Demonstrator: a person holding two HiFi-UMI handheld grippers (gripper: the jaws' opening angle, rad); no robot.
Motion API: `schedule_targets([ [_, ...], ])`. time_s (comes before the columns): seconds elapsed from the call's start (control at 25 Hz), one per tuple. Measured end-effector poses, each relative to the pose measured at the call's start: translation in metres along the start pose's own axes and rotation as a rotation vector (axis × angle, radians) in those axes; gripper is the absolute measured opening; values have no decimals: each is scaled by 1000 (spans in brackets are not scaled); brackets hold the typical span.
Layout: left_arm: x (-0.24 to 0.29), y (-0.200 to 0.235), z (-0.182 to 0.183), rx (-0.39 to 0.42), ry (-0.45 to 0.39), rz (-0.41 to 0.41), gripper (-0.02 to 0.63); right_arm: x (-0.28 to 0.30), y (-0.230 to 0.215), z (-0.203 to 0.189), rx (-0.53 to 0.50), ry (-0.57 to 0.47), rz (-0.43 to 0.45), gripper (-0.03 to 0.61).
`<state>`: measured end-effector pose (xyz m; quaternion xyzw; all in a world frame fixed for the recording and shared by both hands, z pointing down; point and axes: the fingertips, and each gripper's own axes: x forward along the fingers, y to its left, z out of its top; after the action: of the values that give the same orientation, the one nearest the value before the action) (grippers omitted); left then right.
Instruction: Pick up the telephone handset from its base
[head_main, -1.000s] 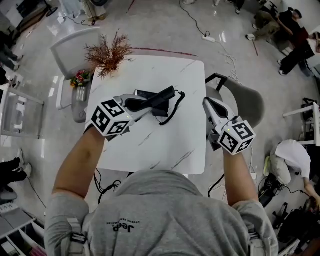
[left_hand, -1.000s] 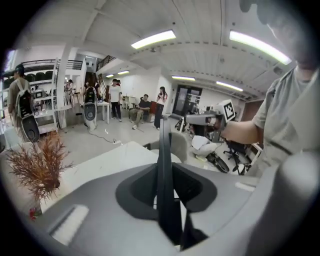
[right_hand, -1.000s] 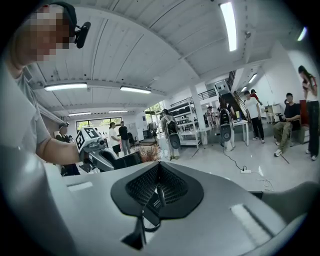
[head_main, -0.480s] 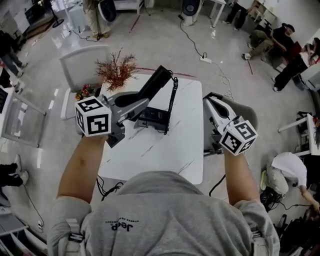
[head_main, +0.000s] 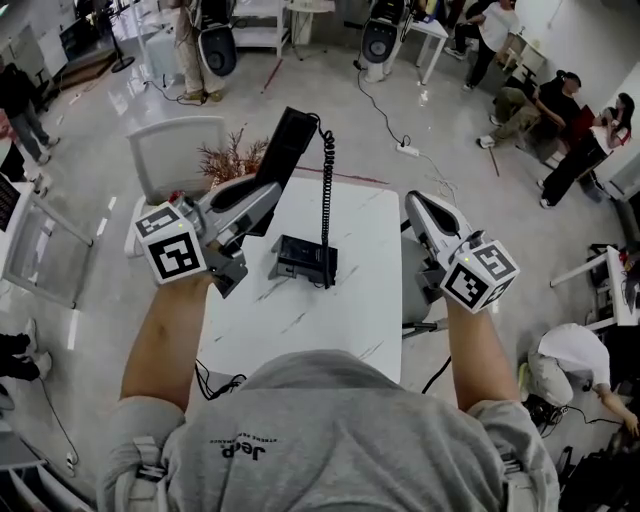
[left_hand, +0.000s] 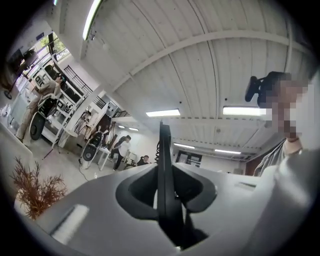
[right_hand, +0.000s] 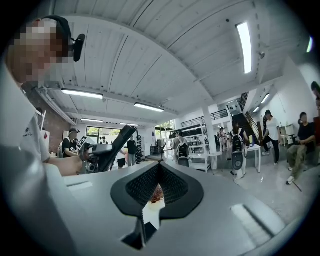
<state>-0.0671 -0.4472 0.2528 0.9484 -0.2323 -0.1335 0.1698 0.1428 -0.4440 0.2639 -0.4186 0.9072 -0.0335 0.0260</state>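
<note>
The black telephone handset (head_main: 286, 148) is up in the air, tilted steeply, with my left gripper (head_main: 266, 190) shut on its middle. Its coiled cord (head_main: 325, 200) hangs stretched down to the black base (head_main: 303, 258), which rests on the white marble table (head_main: 355, 305). In the left gripper view the handset (left_hand: 164, 145) stands edge-on between the pads. My right gripper (head_main: 422, 206) hovers over the table's right edge, shut and holding nothing. The right gripper view shows its jaws (right_hand: 159, 166) meeting at the tips, with the raised handset (right_hand: 120, 142) off to the left.
A dried reddish plant (head_main: 230, 155) stands at the table's far left corner, with a white chair (head_main: 165, 140) behind it. A grey chair (head_main: 418, 262) sits by the table's right side. Several people and pieces of equipment fill the far floor.
My left gripper rose and tipped upward, lifting the handset off its base and stretching the cord. My right gripper also rose, still shut and with nothing in it.
</note>
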Motion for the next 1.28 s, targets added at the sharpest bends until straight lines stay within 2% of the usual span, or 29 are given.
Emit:
schedule_targets([
  [0.16, -1, -5, 15, 36, -48, 10, 138, 0, -2, 10, -11, -9, -14, 3],
  [0.56, -5, -11, 9, 106, -19, 33, 138, -4, 7, 23, -21, -27, -15, 3],
  [1.28, -3, -15, 6, 125, 14, 23, 138, -5, 7, 20, -18, -13, -25, 3],
])
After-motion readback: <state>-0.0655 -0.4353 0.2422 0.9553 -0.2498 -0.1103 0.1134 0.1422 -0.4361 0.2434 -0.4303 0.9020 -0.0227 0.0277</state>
